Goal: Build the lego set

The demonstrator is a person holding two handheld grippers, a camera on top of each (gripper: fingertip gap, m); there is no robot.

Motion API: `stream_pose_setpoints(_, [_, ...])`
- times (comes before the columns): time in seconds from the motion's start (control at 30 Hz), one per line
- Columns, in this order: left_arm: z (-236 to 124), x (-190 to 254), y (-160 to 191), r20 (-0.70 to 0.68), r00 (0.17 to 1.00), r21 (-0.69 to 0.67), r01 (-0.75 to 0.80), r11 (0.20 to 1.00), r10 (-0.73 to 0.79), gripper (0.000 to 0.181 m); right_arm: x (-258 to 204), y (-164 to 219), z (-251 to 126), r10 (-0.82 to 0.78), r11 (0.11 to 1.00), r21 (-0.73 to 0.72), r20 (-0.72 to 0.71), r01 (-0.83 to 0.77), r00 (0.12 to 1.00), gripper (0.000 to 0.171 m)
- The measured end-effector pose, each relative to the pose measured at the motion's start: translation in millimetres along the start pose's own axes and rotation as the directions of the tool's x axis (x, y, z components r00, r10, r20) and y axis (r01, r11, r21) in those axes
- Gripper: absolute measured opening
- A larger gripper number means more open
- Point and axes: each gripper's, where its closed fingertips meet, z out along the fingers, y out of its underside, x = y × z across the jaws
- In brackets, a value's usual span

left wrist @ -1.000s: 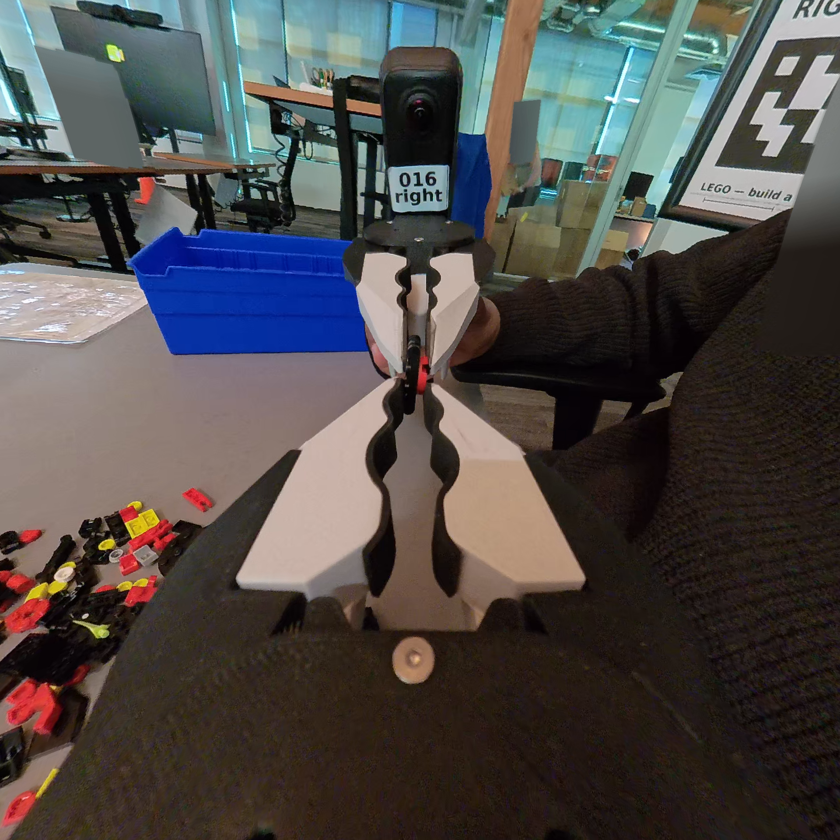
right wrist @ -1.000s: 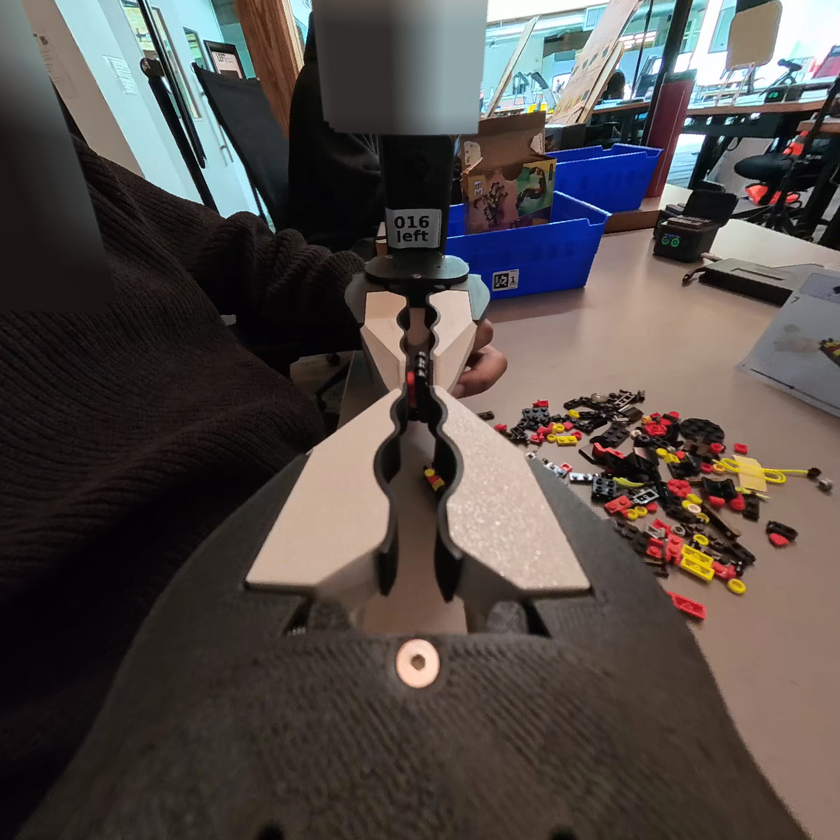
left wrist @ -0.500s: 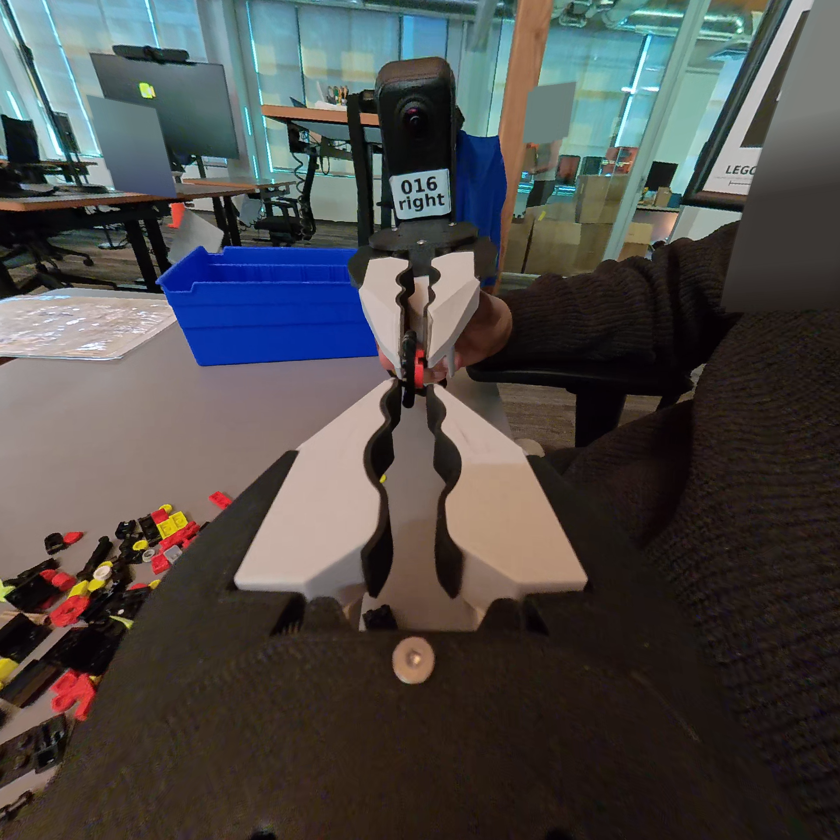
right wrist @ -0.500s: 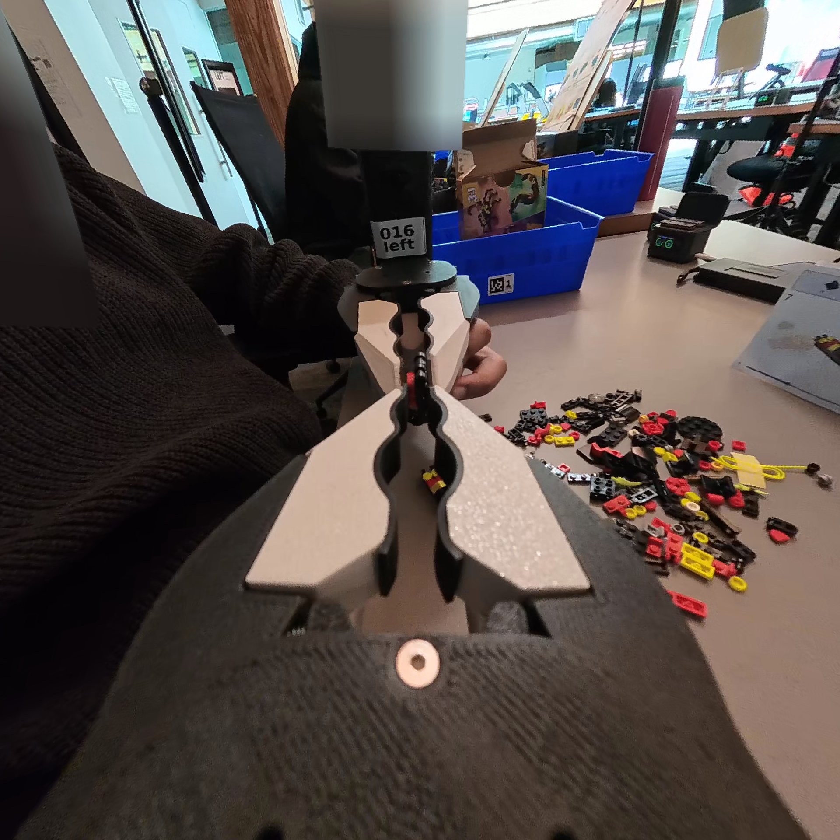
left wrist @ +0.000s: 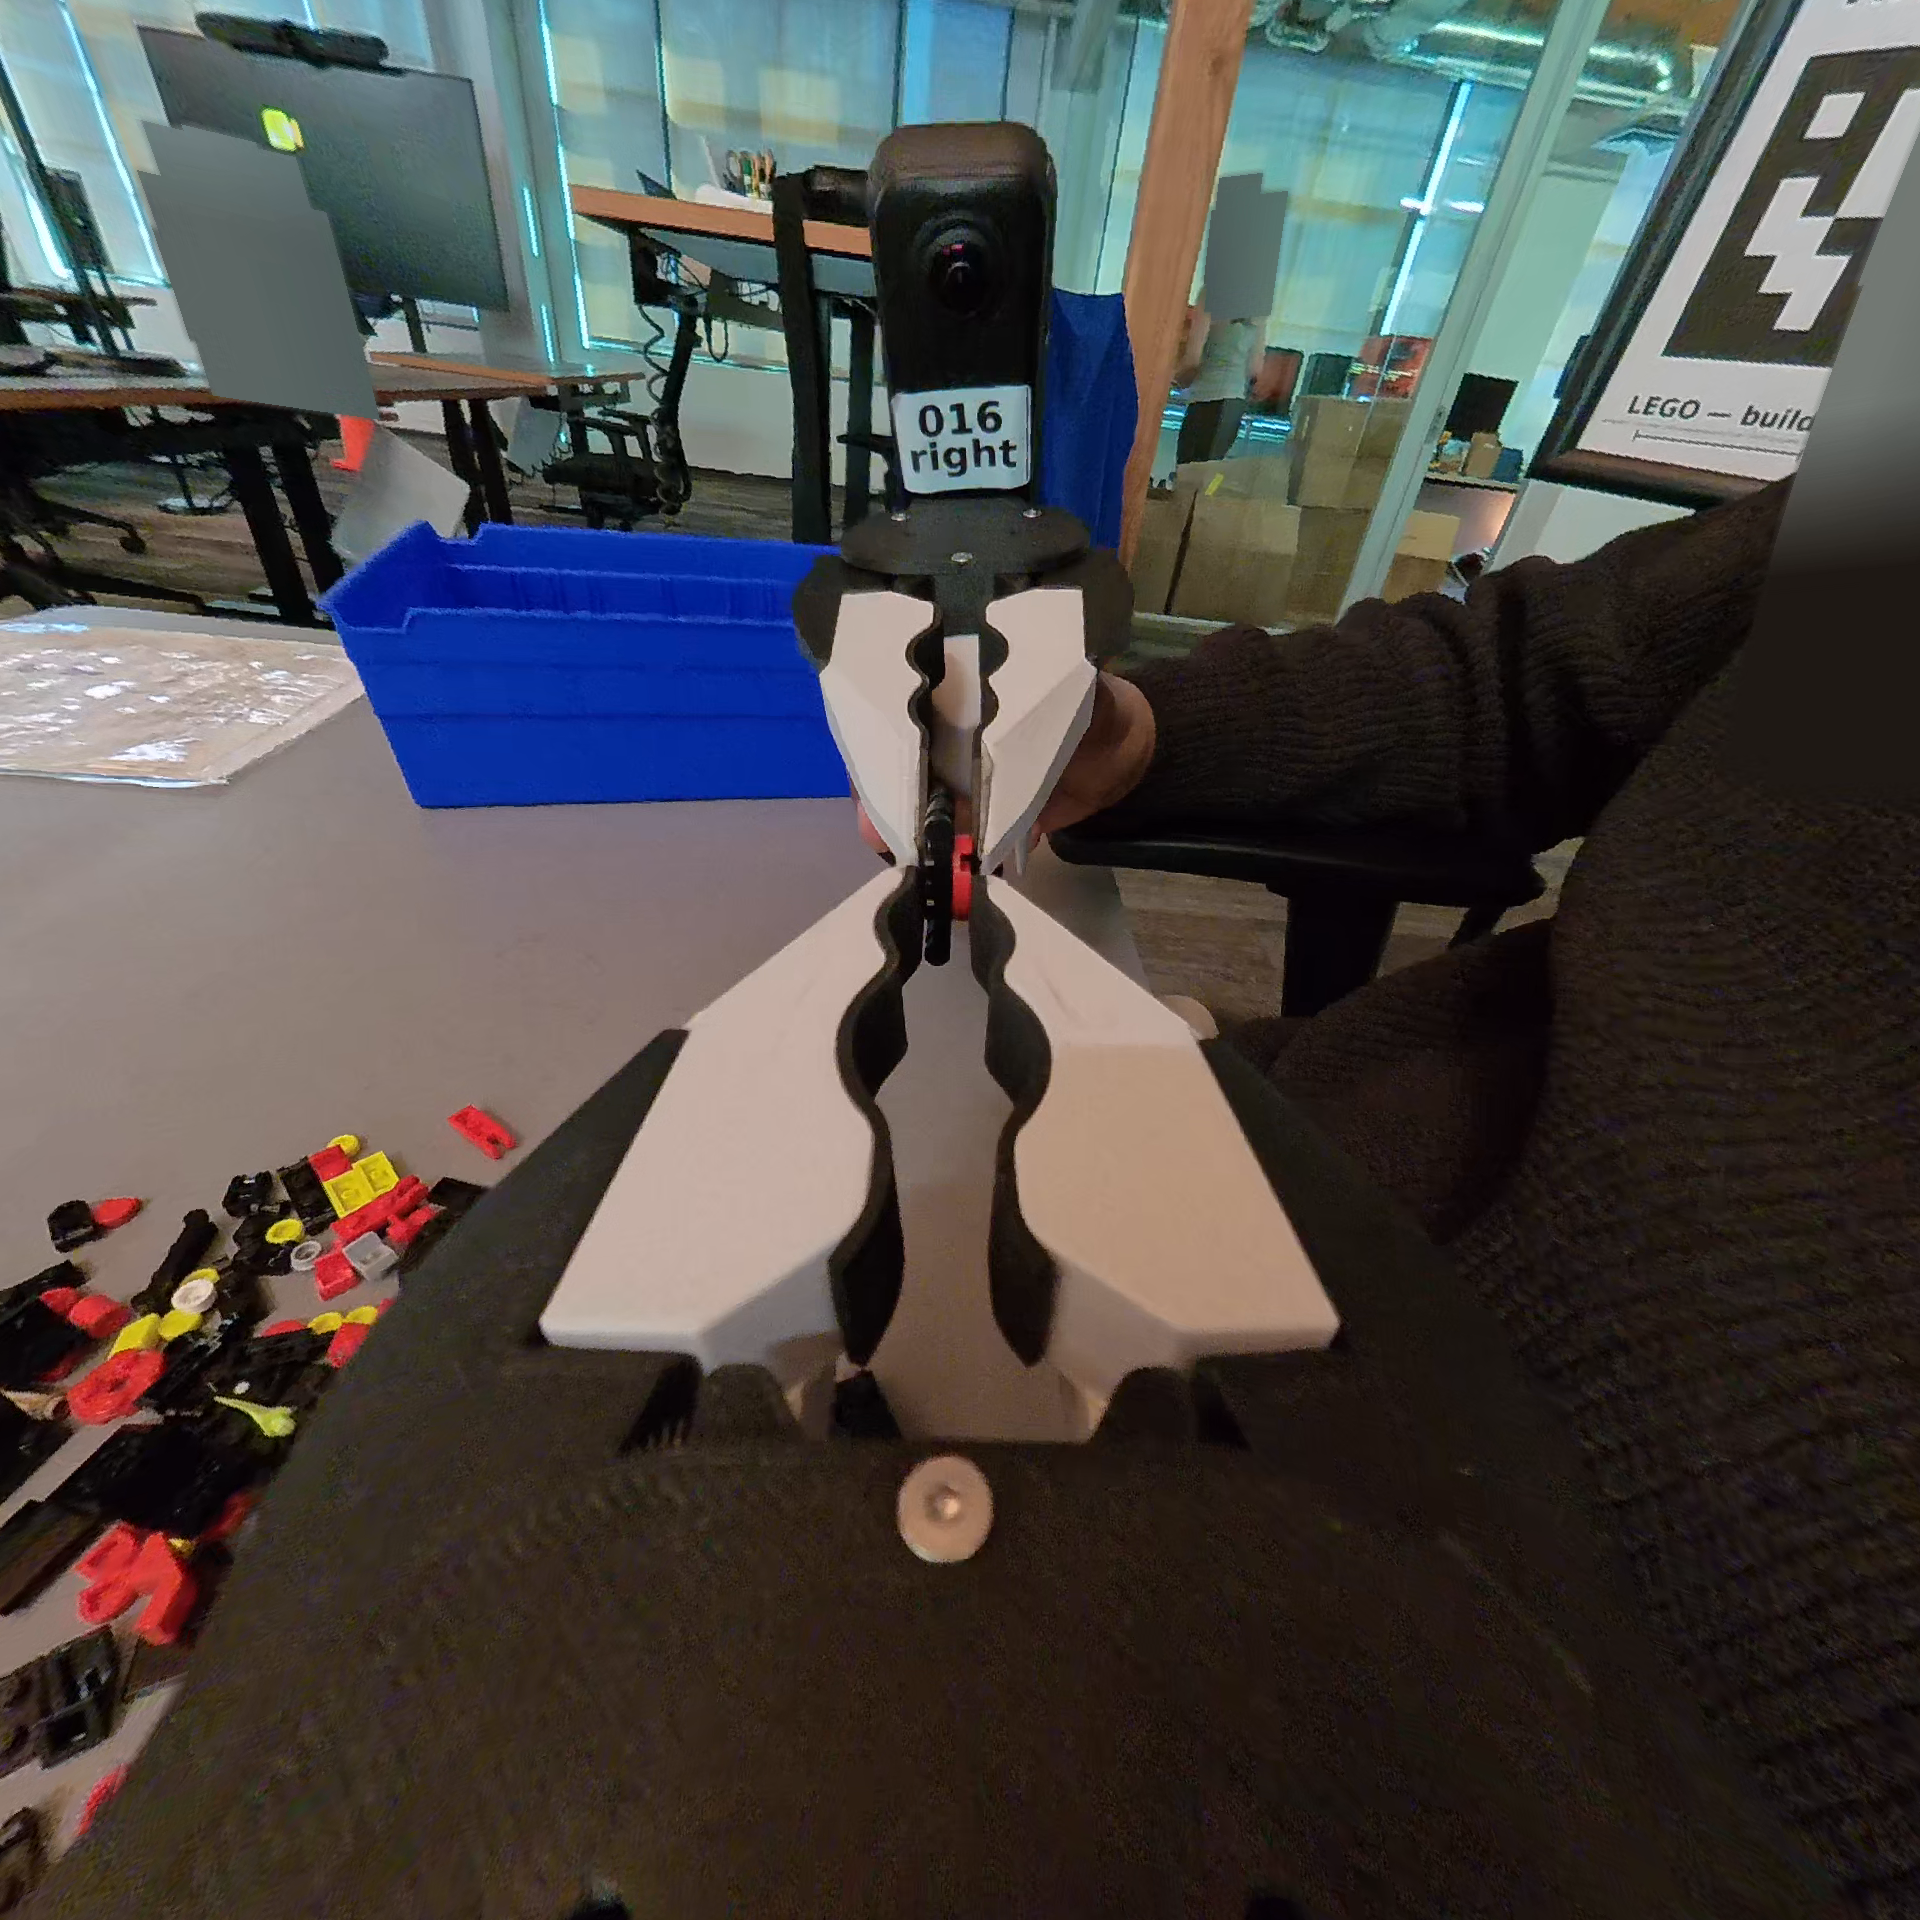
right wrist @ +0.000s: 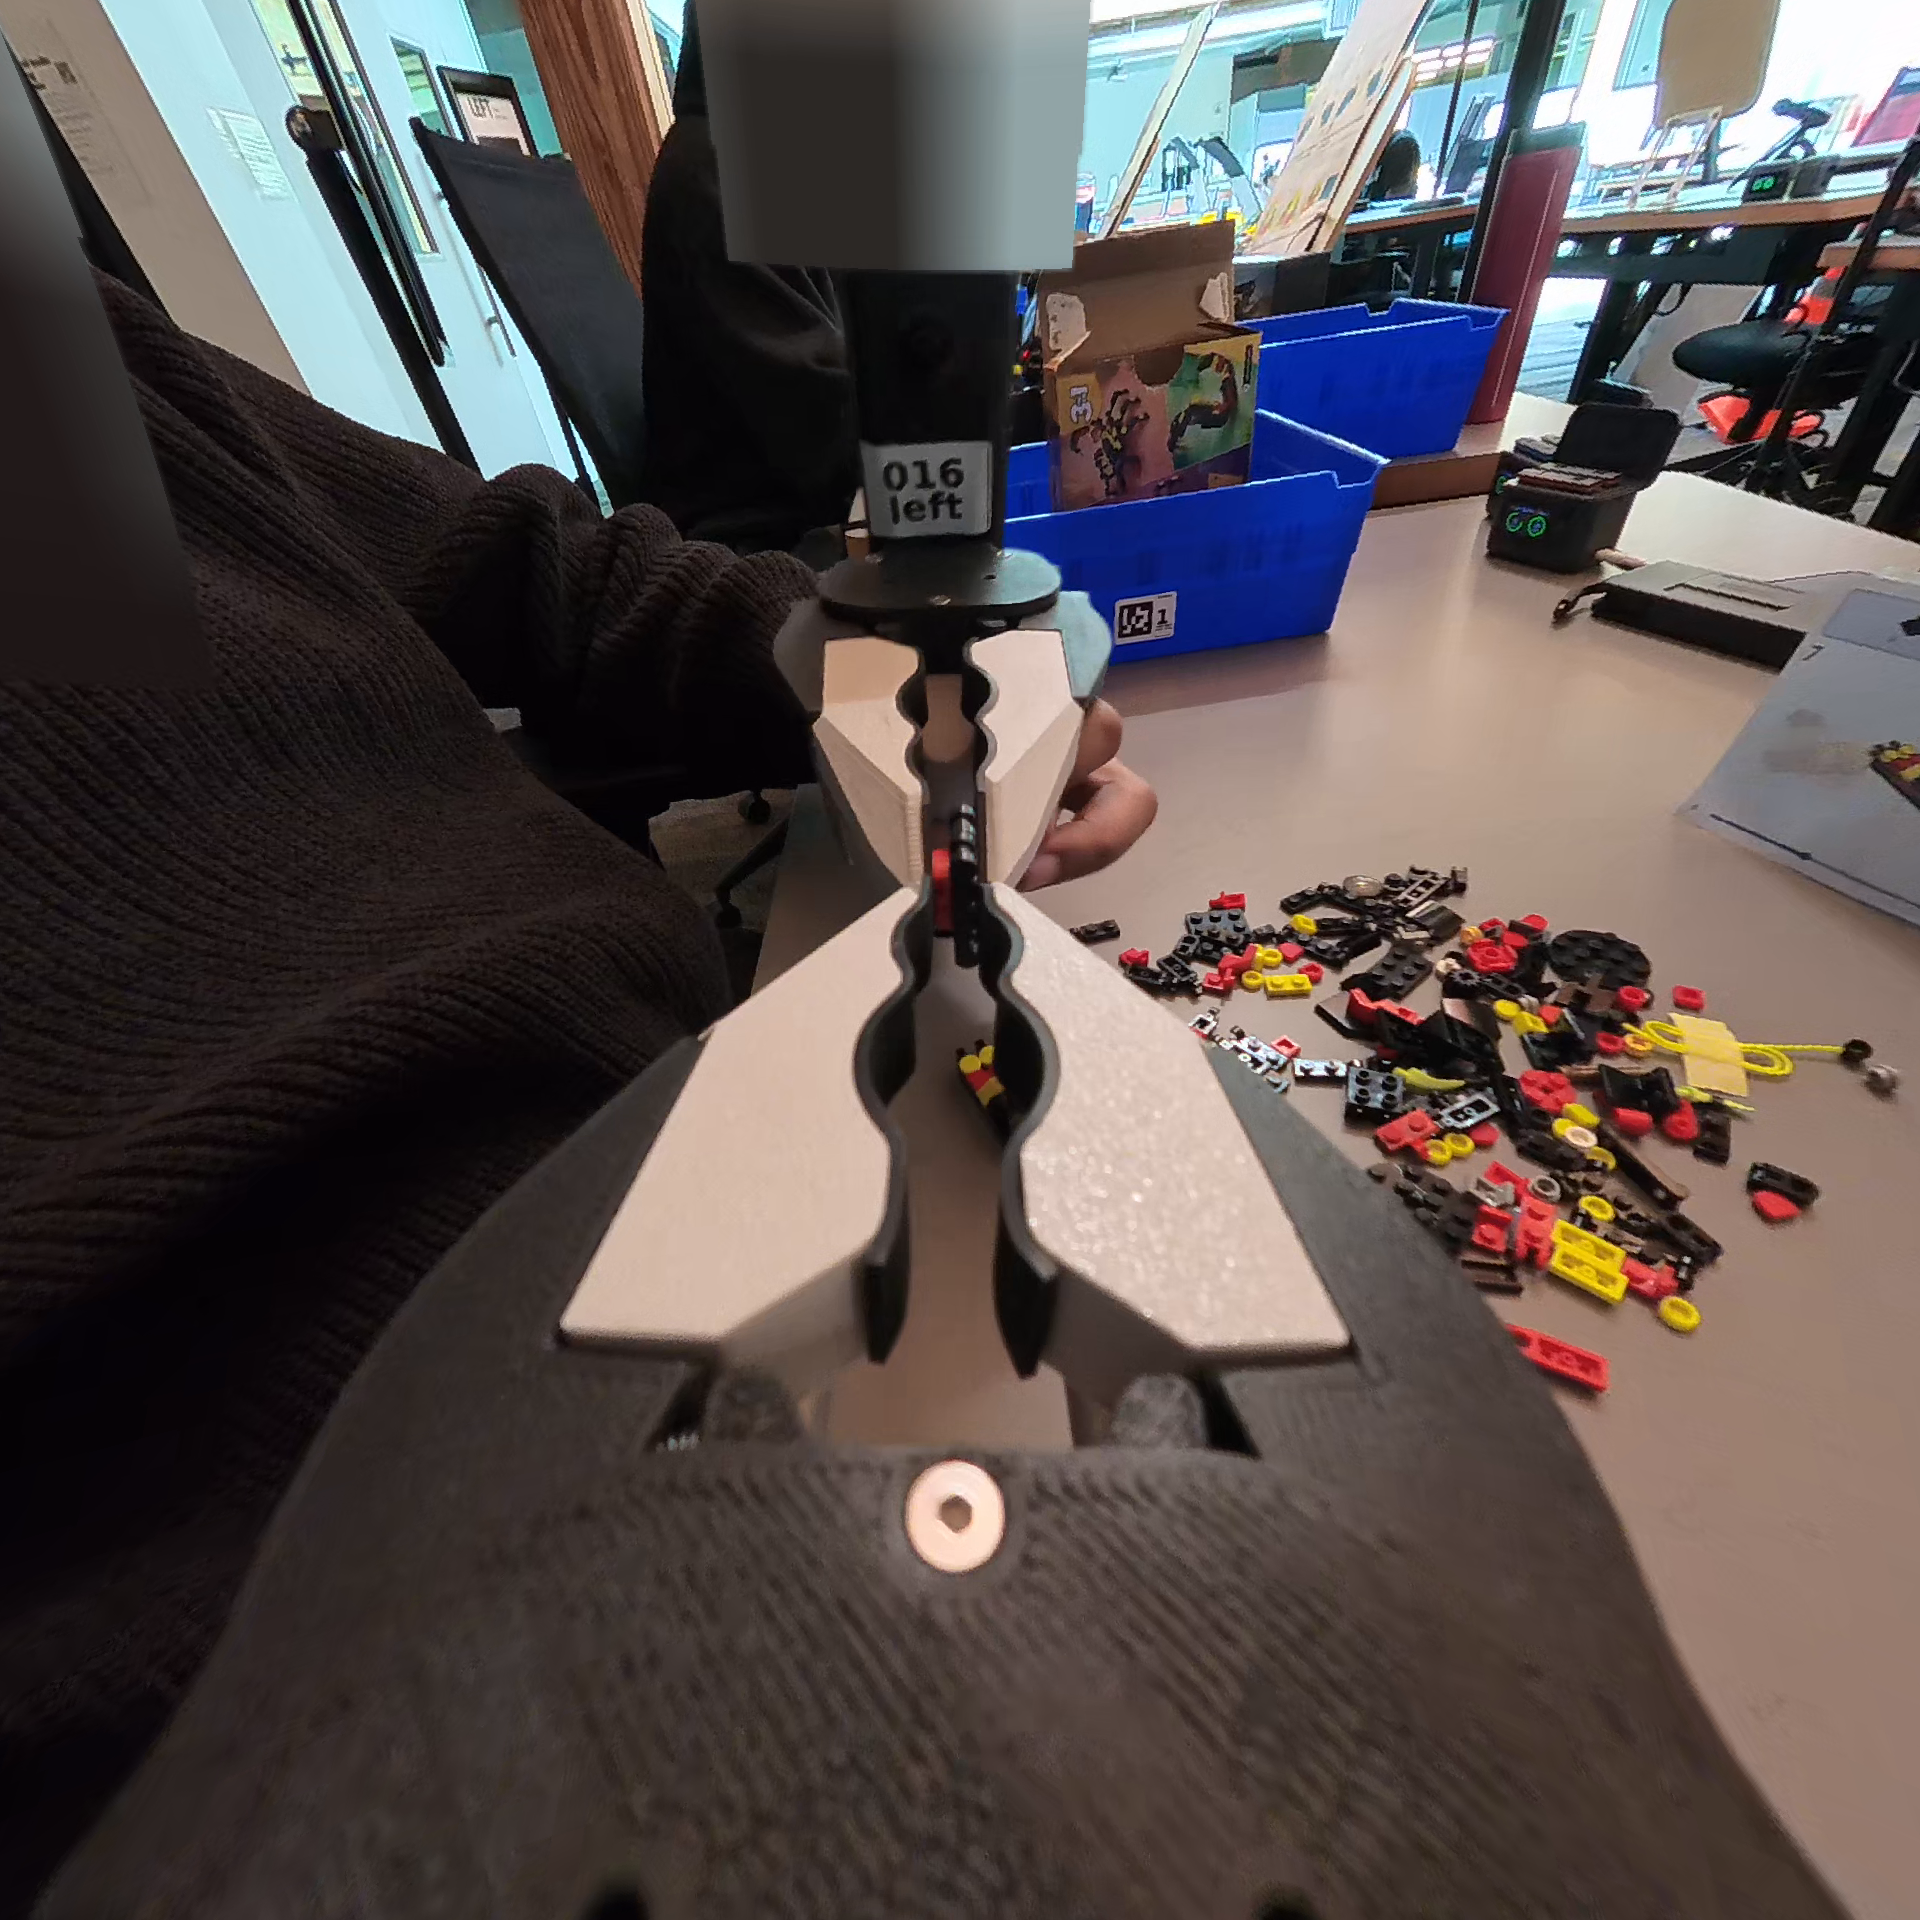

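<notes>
I hold my two grippers tip to tip above the near edge of the grey table (left wrist: 312,935), each one facing the other. My left gripper (left wrist: 940,914) has its white fingers (left wrist: 790,1091) clenched on a thin black lego plate (left wrist: 938,914) that stands on edge. My right gripper (right wrist: 956,904) is likewise closed at the tips, and it grips the same small build: a small red lego piece (left wrist: 963,888) sits against the side of the black plate, right where the two pairs of tips meet. From the right wrist view the red piece lies on the left of the black plate, and from the left wrist view on the right. Whether the red piece is fully pressed on, I cannot tell.

The rest of the set lies loose on the table: a scattered pile of black, red and yellow lego pieces (right wrist: 1507,1091), well apart from the grippers. A single flat red plate (right wrist: 1558,1356) lies at the near edge of that pile. Beyond it, at the table's right side, lies a pale printed instruction sheet (right wrist: 1829,790). A blue plastic bin (right wrist: 1195,540) holding an opened cardboard box (right wrist: 1143,405) stands behind my left gripper, and another blue plastic bin (left wrist: 582,665) behind my right one.
</notes>
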Motion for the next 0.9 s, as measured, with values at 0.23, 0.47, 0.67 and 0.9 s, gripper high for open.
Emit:
stream_pose_setpoints(0.23, [1, 1, 2, -0.038, 0.996, -0.040, 0.075, 0.996, -0.076, 0.007, 0, 2, -1, 0.020, 1.000, -0.024, 0.002, -0.020, 1.000, 0.007])
stream_pose_setpoints(0.47, [2, 1, 3, -0.033, 0.997, -0.053, 0.074, 0.996, -0.075, 0.007, -1, 3, -2, 0.053, 0.997, -0.052, 0.011, -0.052, 0.999, 0.007])
stream_pose_setpoints(0.67, [1, -6, 1, 0.044, 0.999, -0.012, -0.009, 1.000, 0.009, 0.008, 5, 0, -2, 0.010, 0.999, -0.040, -0.041, -0.012, 0.999, 0.007])
stream_pose_setpoints(0.9, [-6, -39, 15, 0.209, 0.974, -0.090, -0.068, 0.994, 0.086, 0.026, 42, 40, -17, -0.228, 0.927, -0.355, -0.286, 0.118, 0.931, 0.006])
